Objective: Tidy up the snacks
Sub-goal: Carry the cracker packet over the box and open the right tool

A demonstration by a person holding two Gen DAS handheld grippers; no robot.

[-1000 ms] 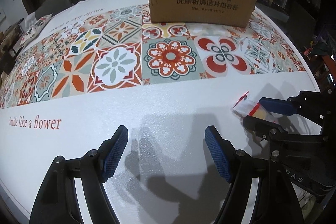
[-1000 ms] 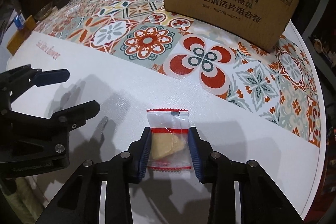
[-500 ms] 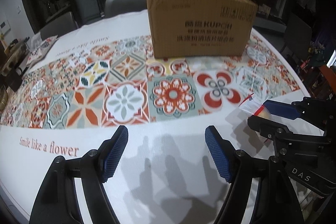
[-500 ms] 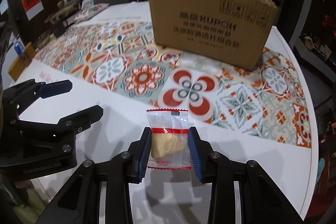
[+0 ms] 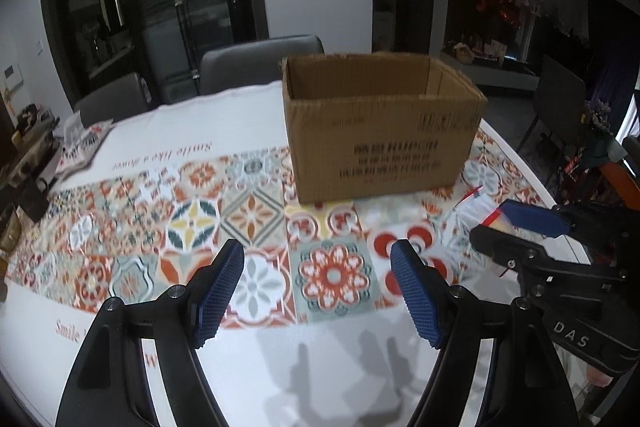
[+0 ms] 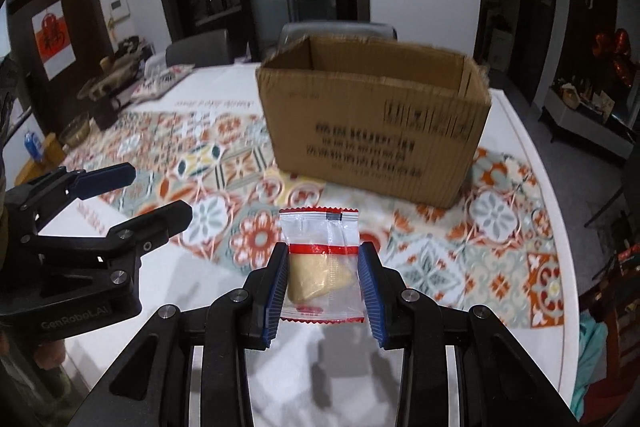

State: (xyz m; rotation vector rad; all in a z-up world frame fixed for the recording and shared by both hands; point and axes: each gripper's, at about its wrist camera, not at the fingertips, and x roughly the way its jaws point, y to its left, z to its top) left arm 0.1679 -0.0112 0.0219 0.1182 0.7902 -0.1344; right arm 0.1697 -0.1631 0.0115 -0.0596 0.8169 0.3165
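My right gripper (image 6: 322, 259) is shut on a clear snack packet (image 6: 318, 259) with red stripes and a pale biscuit inside, held above the table. An open cardboard box (image 6: 372, 131) stands ahead of it on the patterned tablecloth; its inside floor is hidden. In the left wrist view the box (image 5: 380, 139) is ahead and slightly right. My left gripper (image 5: 316, 291) is open and empty above the table. The right gripper (image 5: 516, 227) with the packet (image 5: 478, 207) shows at its right; the left gripper (image 6: 136, 191) shows at the left of the right wrist view.
The round table (image 5: 340, 367) has a white cloth with a tiled floral band. Grey chairs (image 5: 260, 63) stand behind the box. Clutter, bowls and a mug (image 6: 104, 95) sit at the far left edge. A papers pile (image 5: 82, 143) lies at far left.
Both grippers have risen and tilted up, so the box's open top now shows. The right gripper has carried the packet closer to the box. The left gripper stays open.
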